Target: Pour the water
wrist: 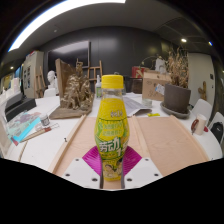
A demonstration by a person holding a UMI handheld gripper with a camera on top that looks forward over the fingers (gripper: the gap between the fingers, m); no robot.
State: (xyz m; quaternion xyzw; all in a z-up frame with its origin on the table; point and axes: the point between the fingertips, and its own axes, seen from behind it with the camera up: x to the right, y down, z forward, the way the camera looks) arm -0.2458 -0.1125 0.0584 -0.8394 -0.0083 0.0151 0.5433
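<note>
Bottle point(111, 130) stands upright at centre frame, its base between the pink pads point(92, 165) of the claw point(112, 170), which looks pressed on its lower label. Yellow cap on; likely full, so fairly heavy, smooth plastic, slightly squeezable. Better held at mid-body on the label, firmly, above the pale worktop point(170, 140)

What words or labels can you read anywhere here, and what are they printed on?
Nothing reads clearly.
Bottle, held in the claw: its yellow-green label carries pink characters and small print, too blurred to read.
Packet on the table: printing too small to read.
</note>
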